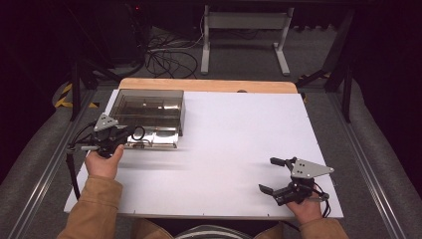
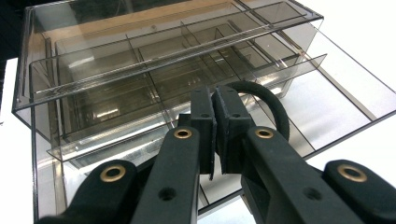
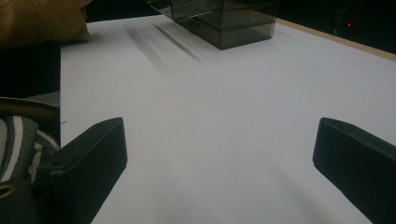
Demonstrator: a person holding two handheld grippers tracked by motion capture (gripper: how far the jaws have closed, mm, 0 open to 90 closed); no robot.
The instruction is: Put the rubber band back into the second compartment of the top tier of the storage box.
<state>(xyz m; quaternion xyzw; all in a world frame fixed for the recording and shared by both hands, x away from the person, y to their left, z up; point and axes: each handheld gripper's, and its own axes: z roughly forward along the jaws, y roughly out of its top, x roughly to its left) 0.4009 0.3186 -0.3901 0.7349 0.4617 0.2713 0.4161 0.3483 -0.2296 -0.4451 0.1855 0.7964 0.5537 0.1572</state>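
Drawer box (image 2: pixel 93 60) – clear smoky plastic, glossy, smooth. Left gripper (image 2: pixel 215 116) jaws matt black plastic with brass-look rivets, pinching a black fuzzy cloth loop (image 2: pixel 275 109). Tabletop (image 1: pixel 239 144) matt white – wood edge behind.

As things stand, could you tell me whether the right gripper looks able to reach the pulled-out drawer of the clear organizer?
Probably yes: the right gripper rests open, holding nothing, with bare white table between it and the drawer. The left gripper, shut on a black loop, crowds that drawer.
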